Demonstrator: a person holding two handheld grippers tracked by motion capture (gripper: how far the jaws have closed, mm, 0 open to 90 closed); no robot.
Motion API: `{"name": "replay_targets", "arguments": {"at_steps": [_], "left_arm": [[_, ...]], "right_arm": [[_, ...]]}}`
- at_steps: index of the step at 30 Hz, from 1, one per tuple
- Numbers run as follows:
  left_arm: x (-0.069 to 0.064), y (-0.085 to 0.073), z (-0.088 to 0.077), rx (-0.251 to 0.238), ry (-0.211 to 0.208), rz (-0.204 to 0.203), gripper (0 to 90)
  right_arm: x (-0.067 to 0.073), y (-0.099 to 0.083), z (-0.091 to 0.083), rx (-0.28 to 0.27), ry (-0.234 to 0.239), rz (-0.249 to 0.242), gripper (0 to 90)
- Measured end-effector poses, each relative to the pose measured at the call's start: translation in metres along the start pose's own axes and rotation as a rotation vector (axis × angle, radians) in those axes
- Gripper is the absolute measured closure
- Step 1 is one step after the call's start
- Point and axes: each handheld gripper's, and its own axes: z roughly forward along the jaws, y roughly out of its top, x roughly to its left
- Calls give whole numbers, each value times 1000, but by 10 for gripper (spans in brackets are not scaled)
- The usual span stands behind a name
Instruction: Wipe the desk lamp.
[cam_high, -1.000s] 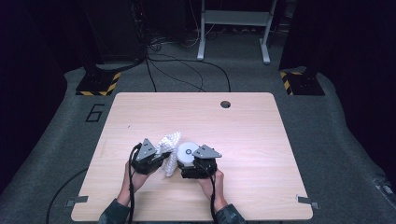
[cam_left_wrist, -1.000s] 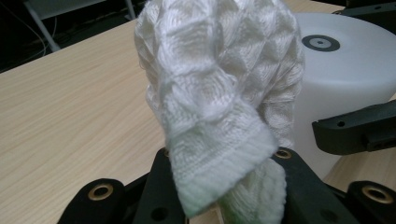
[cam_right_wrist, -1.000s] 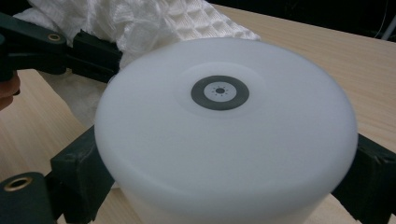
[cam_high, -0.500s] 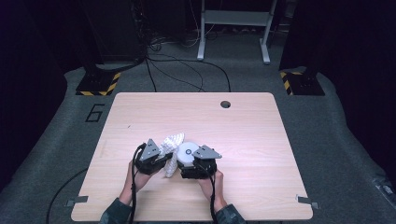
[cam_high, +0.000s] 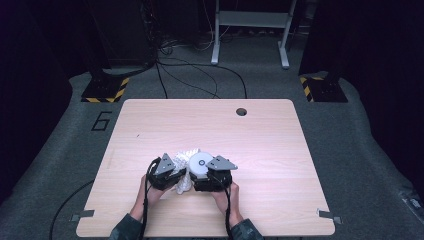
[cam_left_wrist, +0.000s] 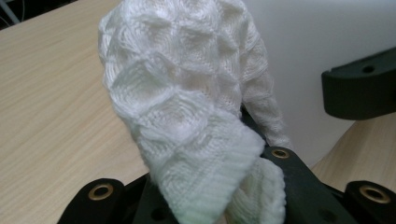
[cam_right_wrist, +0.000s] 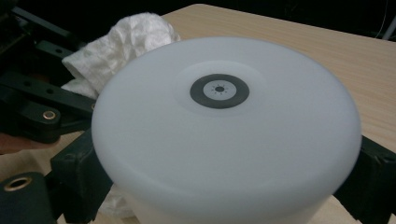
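Observation:
A white knitted cloth (cam_high: 186, 156) lies bunched on the wooden table (cam_high: 150, 125), against a white round container (cam_high: 200, 162) with a grey ring on its lid (cam_right_wrist: 219, 90). My left gripper (cam_high: 178, 178) is shut on a fold of the cloth (cam_left_wrist: 187, 116), which drapes over its jaws and hides their tips. My right gripper (cam_high: 204, 176) is shut on the container (cam_right_wrist: 224, 140), with one black jaw pressed to each side of its wall. The two grippers sit close together near the table's front middle. The left gripper view has the container's wall (cam_left_wrist: 303, 56) right behind the cloth.
A round cable hole (cam_high: 241, 111) sits near the table's far edge. Beyond it on the dark floor are cables (cam_high: 200, 75), a grey metal stand (cam_high: 250, 30) and yellow-black striped feet (cam_high: 105, 92). The person's hands (cam_high: 150, 192) come in at the front edge.
My left gripper has moved down and a little toward the right gripper with the cloth in it. The cloth bunch sits lower. The right gripper and the container have kept still.

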Motion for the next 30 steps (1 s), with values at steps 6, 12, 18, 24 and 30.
{"name": "replay_targets", "arguments": {"at_steps": [6, 12, 18, 24, 30], "left_arm": [[-2, -10, 8, 40, -3, -3, 782], [-2, -4, 3, 23, 8, 10, 782], [-2, 19, -18, -54, 18, 33, 782], [0, 32, -27, -76, 14, 60, 782], [-2, 20, -17, -39, 14, 51, 782]], "right_arm": [[0, 0, 0, 0, 0, 2, 75], [0, 0, 0, 3, 1, 7, 75], [0, -1, 1, 5, 4, 2, 75], [0, -1, 1, 6, 3, 8, 75], [0, -1, 1, 8, 4, 4, 75]]}}
